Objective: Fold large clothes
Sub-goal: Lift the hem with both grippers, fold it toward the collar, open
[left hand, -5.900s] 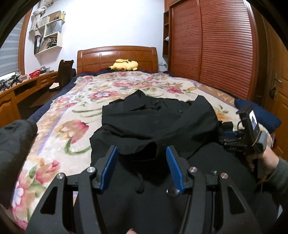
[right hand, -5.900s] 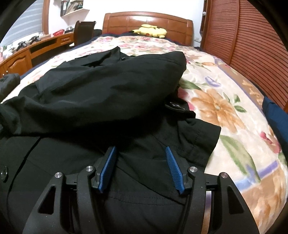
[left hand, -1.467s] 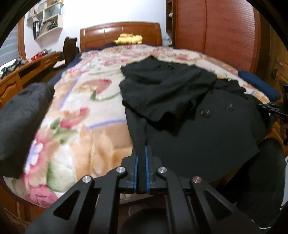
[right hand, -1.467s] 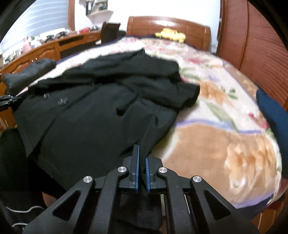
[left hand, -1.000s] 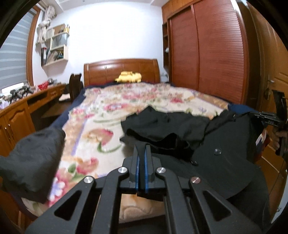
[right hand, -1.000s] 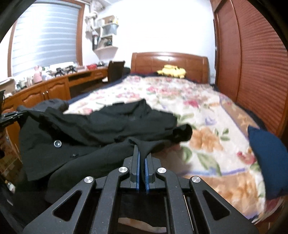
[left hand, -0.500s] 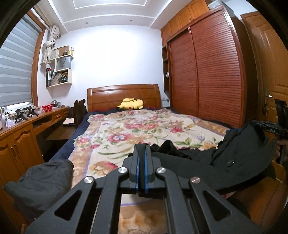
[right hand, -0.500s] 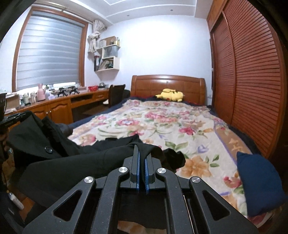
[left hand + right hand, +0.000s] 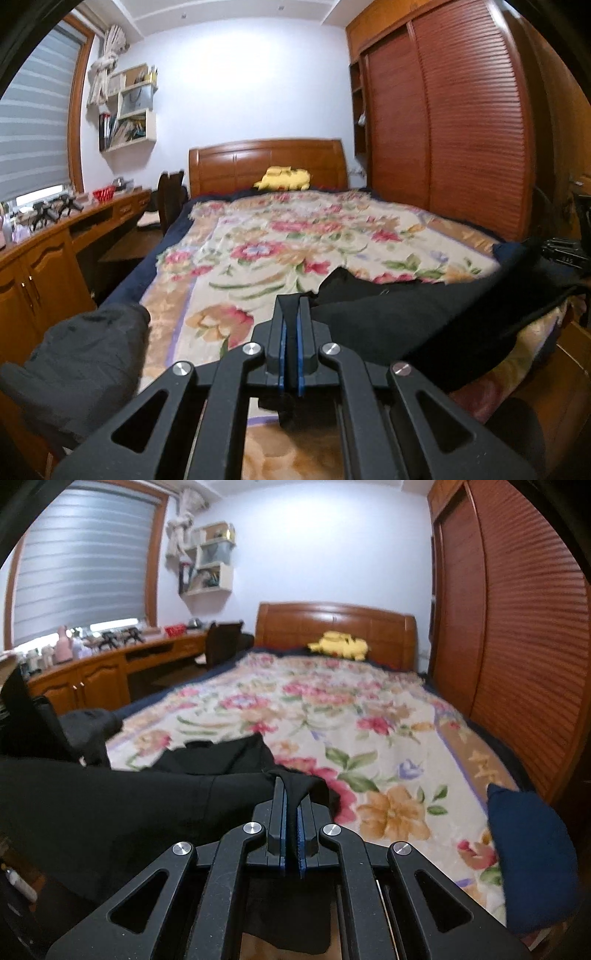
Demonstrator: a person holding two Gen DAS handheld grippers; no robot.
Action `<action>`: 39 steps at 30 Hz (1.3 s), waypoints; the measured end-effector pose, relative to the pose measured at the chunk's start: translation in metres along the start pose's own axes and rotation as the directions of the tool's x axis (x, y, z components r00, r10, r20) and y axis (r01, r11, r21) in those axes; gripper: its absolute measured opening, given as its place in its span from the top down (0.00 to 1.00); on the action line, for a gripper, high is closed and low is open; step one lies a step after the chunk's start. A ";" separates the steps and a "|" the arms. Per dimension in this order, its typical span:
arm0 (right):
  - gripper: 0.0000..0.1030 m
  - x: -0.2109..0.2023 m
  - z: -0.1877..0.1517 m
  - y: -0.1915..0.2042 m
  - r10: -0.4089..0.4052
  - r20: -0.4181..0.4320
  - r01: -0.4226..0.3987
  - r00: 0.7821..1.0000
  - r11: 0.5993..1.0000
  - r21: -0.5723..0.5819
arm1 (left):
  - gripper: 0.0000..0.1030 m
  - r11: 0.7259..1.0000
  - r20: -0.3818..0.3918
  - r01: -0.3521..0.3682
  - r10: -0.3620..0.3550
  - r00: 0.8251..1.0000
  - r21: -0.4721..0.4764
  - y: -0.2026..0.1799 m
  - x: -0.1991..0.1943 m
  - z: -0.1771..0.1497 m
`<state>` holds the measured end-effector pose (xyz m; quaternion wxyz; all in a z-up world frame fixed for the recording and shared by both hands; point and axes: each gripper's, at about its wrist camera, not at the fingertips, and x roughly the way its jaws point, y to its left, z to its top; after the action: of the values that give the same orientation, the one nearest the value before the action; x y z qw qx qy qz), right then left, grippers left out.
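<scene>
while both tongs clamp the black coat (image 9: 406, 317), left gripper (image 9: 290, 347) and right gripper (image 9: 290, 823) stretch its long edge between them, its bulk sagging just ahead over the floral bedspread (image 9: 280, 236)

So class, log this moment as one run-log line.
left tool: shut on black coat | right tool: shut on black coat | coat: lifted, stretched between tools | below: floral bedspread

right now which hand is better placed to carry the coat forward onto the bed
Neither alone. The left tool and right tool are each shut on an edge of the black coat, stretched between them above the floral bedspread, so probably both together.
</scene>
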<state>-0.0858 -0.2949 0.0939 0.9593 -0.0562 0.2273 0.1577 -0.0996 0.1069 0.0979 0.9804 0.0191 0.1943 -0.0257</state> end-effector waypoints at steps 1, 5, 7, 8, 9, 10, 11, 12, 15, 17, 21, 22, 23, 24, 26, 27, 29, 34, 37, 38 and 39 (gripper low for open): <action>0.98 0.012 -0.002 -0.003 -0.002 -0.017 0.002 1.000 1.000 0.005 | 1.00 1.000 -0.010 -0.003 0.003 1.000 -0.002 0.001 0.007 -0.002; 0.98 0.055 -0.010 -0.010 -0.011 -0.073 0.012 0.997 1.000 0.012 | 1.00 1.000 -0.065 -0.025 0.025 0.998 -0.007 0.008 0.052 -0.014; 0.98 0.077 -0.016 -0.014 -0.012 -0.099 0.013 0.995 1.000 0.016 | 1.00 0.999 -0.088 -0.031 0.030 0.996 -0.012 0.011 0.070 -0.019; 0.98 0.087 -0.018 -0.015 -0.012 -0.111 0.014 0.994 1.000 0.018 | 1.00 0.999 -0.103 -0.037 0.035 0.994 -0.014 0.013 0.082 -0.022; 0.98 0.098 -0.021 -0.018 -0.011 -0.124 0.014 0.992 1.000 0.021 | 1.00 0.999 -0.117 -0.039 0.037 0.992 -0.016 0.015 0.091 -0.025; 0.98 0.112 -0.024 -0.019 -0.011 -0.143 0.014 0.990 1.000 0.021 | 1.00 0.999 -0.134 -0.040 0.037 0.990 -0.020 0.017 0.103 -0.028; 0.98 0.120 -0.026 -0.021 -0.010 -0.154 0.014 0.988 1.000 0.021 | 1.00 0.999 -0.155 -0.040 0.035 0.987 -0.024 0.019 0.117 -0.032; 0.98 0.132 -0.030 -0.023 -0.008 -0.171 0.012 0.985 1.000 0.021 | 1.00 0.999 -0.170 -0.041 0.036 0.985 -0.026 0.020 0.128 -0.035; 0.98 0.158 -0.040 -0.026 -0.006 -0.206 0.010 0.979 1.000 0.017 | 1.00 0.999 -0.214 -0.046 0.039 0.976 -0.029 0.023 0.160 -0.045; 0.98 0.174 -0.046 -0.027 -0.004 -0.224 0.008 0.975 1.000 0.013 | 1.00 0.999 -0.236 -0.049 0.042 0.971 -0.023 0.023 0.180 -0.052; 0.98 0.196 -0.049 -0.032 0.005 -0.242 -0.001 0.970 1.000 0.017 | 1.00 0.998 -0.245 -0.058 0.053 0.968 -0.012 0.023 0.202 -0.054; 0.98 0.199 -0.048 -0.033 0.007 -0.244 -0.003 0.970 1.000 0.019 | 1.00 0.998 -0.239 -0.063 0.059 0.969 -0.007 0.023 0.206 -0.052; 0.98 0.202 -0.046 -0.035 0.008 -0.245 -0.003 0.970 1.000 0.019 | 1.00 0.998 -0.235 -0.066 0.064 0.970 -0.003 0.024 0.210 -0.049; 0.98 0.204 -0.041 -0.037 0.011 -0.238 -0.006 0.971 1.000 0.021 | 1.00 0.998 -0.228 -0.069 0.067 0.971 -0.001 0.024 0.214 -0.045; 0.98 0.209 -0.031 -0.039 0.013 -0.224 -0.008 0.974 1.000 0.023 | 1.00 0.997 -0.222 -0.072 0.069 0.973 -0.006 0.027 0.222 -0.037; 0.98 0.213 -0.023 -0.040 0.010 -0.217 -0.006 0.976 1.000 0.020 | 1.00 0.997 -0.220 -0.072 0.068 0.973 -0.011 0.029 0.225 -0.032; 0.98 0.220 -0.010 -0.041 -0.002 -0.208 0.002 0.978 1.000 0.003 | 1.00 0.997 -0.211 -0.076 0.070 0.975 -0.025 0.033 0.236 -0.018; 0.98 0.250 0.024 -0.046 -0.039 -0.178 0.039 0.983 0.999 -0.005 | 0.99 0.993 -0.180 -0.106 0.097 0.979 -0.041 0.044 0.260 0.015; 0.98 0.276 0.039 -0.051 -0.069 -0.185 0.071 0.980 0.998 0.001 | 1.00 0.991 -0.170 -0.125 0.117 0.979 -0.041 0.046 0.274 0.028; 0.98 0.286 0.043 -0.053 -0.087 -0.186 0.088 0.979 0.996 0.000 | 1.00 0.991 -0.168 -0.129 0.121 0.978 -0.039 0.046 0.280 0.033; 0.98 0.292 0.044 -0.056 -0.093 -0.188 0.096 0.978 0.995 0.003 | 1.00 0.991 -0.167 -0.131 0.123 0.978 -0.036 0.046 0.284 0.035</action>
<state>0.1980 -0.2587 0.0031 0.9403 -0.0758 0.3149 0.1045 0.1786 0.1388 0.0232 0.9609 0.0106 0.2735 0.0431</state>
